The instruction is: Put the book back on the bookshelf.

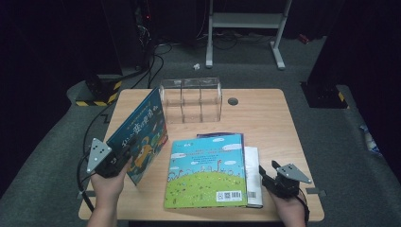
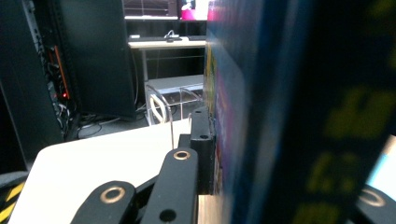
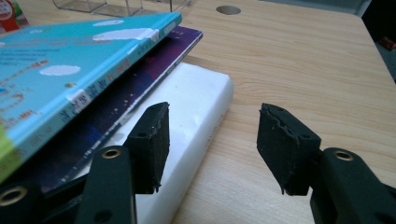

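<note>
Left gripper (image 1: 124, 152) low at tabletop (image 1: 265, 113) edge, fingers clamped on blue book (image 1: 142, 132) — held upright on its bottom edge, long axis running away toward clear organizer (image 1: 191, 99). Right gripper (image 3: 212, 144) near level, fingers apart, empty, just beside the stack — three books: green-cover book (image 1: 208, 172), purple book (image 3: 140, 79), white book (image 3: 196, 107).

High view: overhead from the near edge, facing forward-down on the light wooden table (image 1: 265, 113). Left gripper view: close, level, toward the clear plastic divided organiser (image 2: 161, 105), upper centre overhead (image 1: 191, 99). Right gripper view: low, close, along the stacked books.
</note>
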### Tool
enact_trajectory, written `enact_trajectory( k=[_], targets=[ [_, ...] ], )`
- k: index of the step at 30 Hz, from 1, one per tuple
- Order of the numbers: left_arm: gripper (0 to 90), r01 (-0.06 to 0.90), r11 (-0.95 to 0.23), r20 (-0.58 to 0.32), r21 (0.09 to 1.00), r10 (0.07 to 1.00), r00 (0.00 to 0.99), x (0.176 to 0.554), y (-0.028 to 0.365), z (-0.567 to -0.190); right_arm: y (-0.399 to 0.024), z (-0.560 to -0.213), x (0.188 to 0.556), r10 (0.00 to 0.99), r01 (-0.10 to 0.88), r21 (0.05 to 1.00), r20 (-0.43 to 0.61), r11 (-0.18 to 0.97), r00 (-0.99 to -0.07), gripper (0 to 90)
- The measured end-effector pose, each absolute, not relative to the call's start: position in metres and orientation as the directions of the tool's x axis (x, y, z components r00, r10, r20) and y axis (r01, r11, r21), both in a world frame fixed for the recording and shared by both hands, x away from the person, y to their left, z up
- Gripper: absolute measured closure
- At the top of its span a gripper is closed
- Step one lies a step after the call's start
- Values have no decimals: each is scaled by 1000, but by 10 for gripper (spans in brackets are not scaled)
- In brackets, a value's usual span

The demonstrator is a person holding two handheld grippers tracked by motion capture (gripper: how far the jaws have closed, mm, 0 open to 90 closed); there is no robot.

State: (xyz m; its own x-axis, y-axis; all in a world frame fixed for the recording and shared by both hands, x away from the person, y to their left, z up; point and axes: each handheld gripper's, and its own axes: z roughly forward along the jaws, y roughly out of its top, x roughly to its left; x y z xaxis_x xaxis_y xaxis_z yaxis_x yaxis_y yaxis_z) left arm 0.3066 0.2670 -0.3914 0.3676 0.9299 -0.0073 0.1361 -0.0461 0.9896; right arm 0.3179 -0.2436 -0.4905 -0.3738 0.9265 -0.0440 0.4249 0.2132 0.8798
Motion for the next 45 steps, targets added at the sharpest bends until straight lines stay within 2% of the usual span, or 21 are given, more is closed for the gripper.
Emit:
enact_trajectory(
  k=[2, 8, 12, 21, 25, 28, 37, 45],
  targets=[
    [823, 167, -52, -9, 985, 939, 343, 307, 265, -387, -247, -493, 318, 929, 409, 889, -43, 203, -368, 443],
    [830, 194, 72, -120, 978, 962, 244, 303, 265, -389, -259, -494, 321, 922, 391, 910, 22, 142, -387, 458],
    [832, 207, 124, -167, 970, 965, 202, 303, 263, -387, -262, -493, 321, 909, 376, 916, 31, 141, -417, 465],
    [833, 224, 56, -104, 973, 972, 208, 319, 248, -362, -261, -481, 313, 910, 335, 933, 21, 131, -414, 470],
    [833, 211, 82, -128, 974, 968, 215, 329, 247, -353, -261, -484, 315, 912, 350, 929, 37, 120, -409, 471],
    [832, 205, 95, -138, 974, 968, 210, 341, 245, -347, -261, -487, 315, 911, 355, 926, 31, 128, -411, 473],
    [832, 176, 58, -91, 983, 978, 186, 382, 218, -331, -262, -487, 314, 913, 355, 926, 32, 126, -406, 474],
    [832, 179, 46, -74, 983, 985, 154, 423, 200, -332, -265, -487, 312, 915, 346, 931, 31, 120, -401, 479]
  ],
)
